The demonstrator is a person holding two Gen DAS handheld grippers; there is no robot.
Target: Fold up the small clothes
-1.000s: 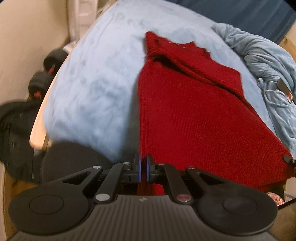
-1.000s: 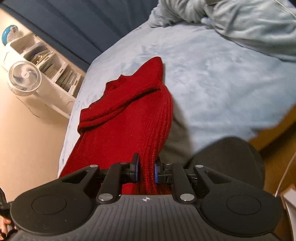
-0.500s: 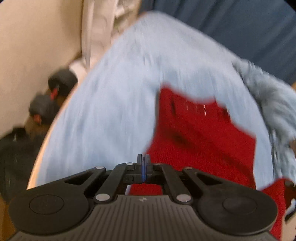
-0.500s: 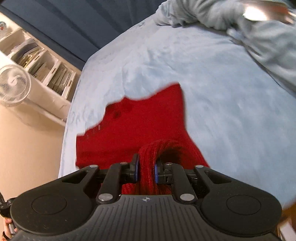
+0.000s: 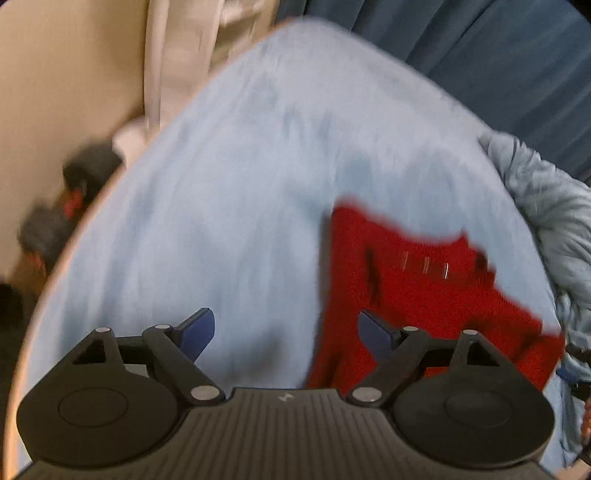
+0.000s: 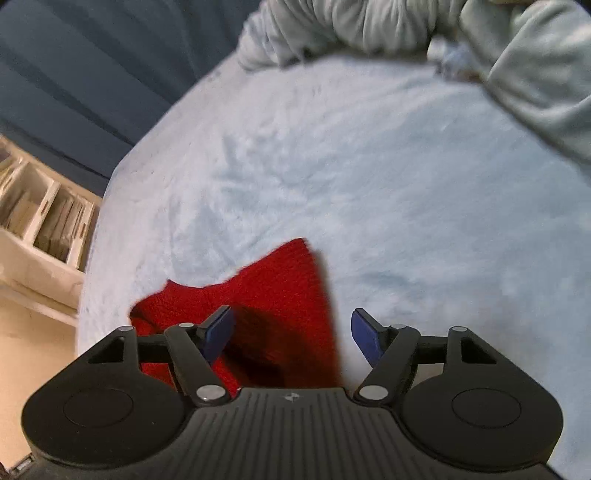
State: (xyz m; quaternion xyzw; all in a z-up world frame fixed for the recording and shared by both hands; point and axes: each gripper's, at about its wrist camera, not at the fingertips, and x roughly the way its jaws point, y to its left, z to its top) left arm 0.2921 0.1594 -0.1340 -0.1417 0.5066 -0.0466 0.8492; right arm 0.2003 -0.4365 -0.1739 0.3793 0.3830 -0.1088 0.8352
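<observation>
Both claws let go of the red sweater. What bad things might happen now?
1. The sweater lies near the bed's side edge in the right wrist view, so it might slide off.
2. Its far edge looks uneven, so the fold may be crooked.
3. The left gripper and right gripper hang open just over it; a finger might snag the knit.

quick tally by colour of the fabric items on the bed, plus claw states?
Red: 1, the knit garment, lying on the bed
Light blue: 1, the bed cover
Pale grey-blue: 1, the bunched blanket at the far edge
Total: 3
Left claw and right claw: both open, holding nothing.
</observation>
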